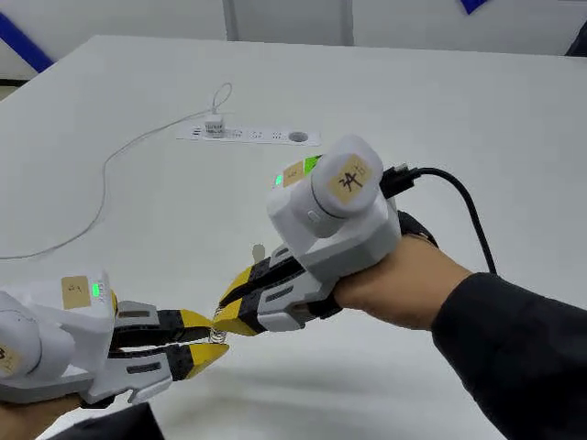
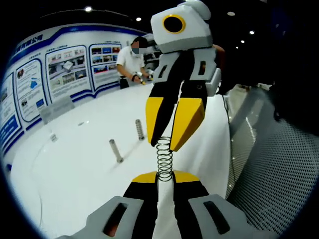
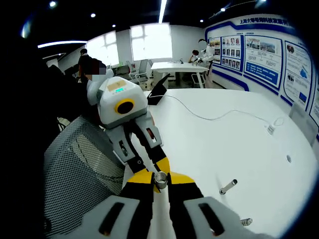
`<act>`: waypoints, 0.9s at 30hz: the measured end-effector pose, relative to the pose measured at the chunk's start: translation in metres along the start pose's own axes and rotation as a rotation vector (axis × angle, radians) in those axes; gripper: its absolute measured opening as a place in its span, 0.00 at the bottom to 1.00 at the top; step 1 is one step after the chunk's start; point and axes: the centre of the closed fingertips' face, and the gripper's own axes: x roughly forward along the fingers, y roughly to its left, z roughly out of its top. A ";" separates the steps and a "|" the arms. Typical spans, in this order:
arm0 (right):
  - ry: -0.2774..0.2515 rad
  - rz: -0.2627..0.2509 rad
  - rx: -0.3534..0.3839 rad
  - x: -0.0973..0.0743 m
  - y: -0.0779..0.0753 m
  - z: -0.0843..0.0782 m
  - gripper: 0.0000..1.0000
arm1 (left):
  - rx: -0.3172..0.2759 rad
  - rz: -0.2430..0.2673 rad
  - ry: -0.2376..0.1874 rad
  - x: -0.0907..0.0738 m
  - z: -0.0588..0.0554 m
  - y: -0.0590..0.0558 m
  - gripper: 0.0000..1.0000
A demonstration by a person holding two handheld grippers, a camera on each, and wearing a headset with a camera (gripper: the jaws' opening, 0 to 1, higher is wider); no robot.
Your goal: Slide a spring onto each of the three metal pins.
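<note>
Closest to the head camera, the left gripper [image 1: 204,346] was found at the lower left of the head view, its yellow-tipped jaws pressed together on one end of a spring [image 1: 218,336]. The right gripper [image 1: 227,316], carried in a hand from the right, was met tip to tip with it. Its jaws were likewise seen pinched on the opposite end of the same spring. The spring was thus held in the air between the two tools, above the white table [image 1: 413,101] and touching no pin.

In the left gripper view, two metal pins were noted standing upright on the table beyond the spring: a nearer pin [image 2: 115,150] and a farther pin [image 2: 139,129]. They were near each other and well apart from the jaws. The nearer pin appeared bare. The farther pin was too small for it to be established whether a spring sat on it. A third pin could not be identified with certainty.

Progress was judged to be early: no spring was confirmed as fitted, and the one in hand was not yet aligned over any pin. It was assessed that release by one gripper, carriage to a pin and threading down over it remained, followed by the rest of the pins
</note>
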 end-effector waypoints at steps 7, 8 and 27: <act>-0.022 -0.026 -0.026 0.000 -0.003 0.004 0.17 | -0.105 0.017 -0.073 -0.007 0.013 0.005 0.10; -0.023 -0.028 -0.025 0.000 -0.004 0.004 0.17 | -0.106 0.019 -0.077 -0.007 0.014 0.004 0.10; -0.051 -0.036 -0.021 0.001 -0.005 0.008 0.12 | -0.088 0.010 -0.092 -0.007 0.022 -0.003 0.10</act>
